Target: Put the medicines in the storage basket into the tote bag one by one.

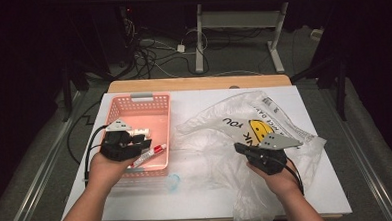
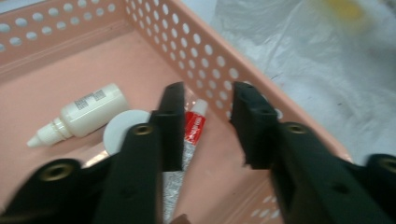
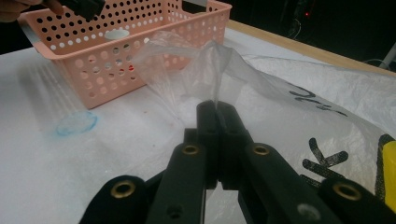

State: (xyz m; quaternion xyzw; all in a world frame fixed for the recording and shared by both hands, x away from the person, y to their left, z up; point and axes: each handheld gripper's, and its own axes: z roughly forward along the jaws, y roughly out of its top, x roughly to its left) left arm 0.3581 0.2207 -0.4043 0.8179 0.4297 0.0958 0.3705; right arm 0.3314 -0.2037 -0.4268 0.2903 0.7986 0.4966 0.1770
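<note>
A pink perforated basket [image 1: 142,96] stands at the table's left and holds a white dropper bottle [image 2: 88,112], a round white disc [image 2: 123,128] and a red-and-silver tube [image 2: 194,123]. My left gripper [image 1: 143,143] hovers over the basket's near right corner. Its jaws stand apart above the tube with nothing between them [image 2: 208,98]. On the right lies a crumpled clear plastic bag [image 1: 224,124] with a yellow smiley print. My right gripper [image 1: 237,147] is shut on a fold of the bag [image 3: 280,88], lifting it into a peak [image 3: 217,107].
A small clear lid with a blue rim [image 1: 173,182] lies on the white table cover just in front of the basket. The table's wooden far edge [image 1: 198,83] shows behind. Cables and another table's legs are on the floor beyond.
</note>
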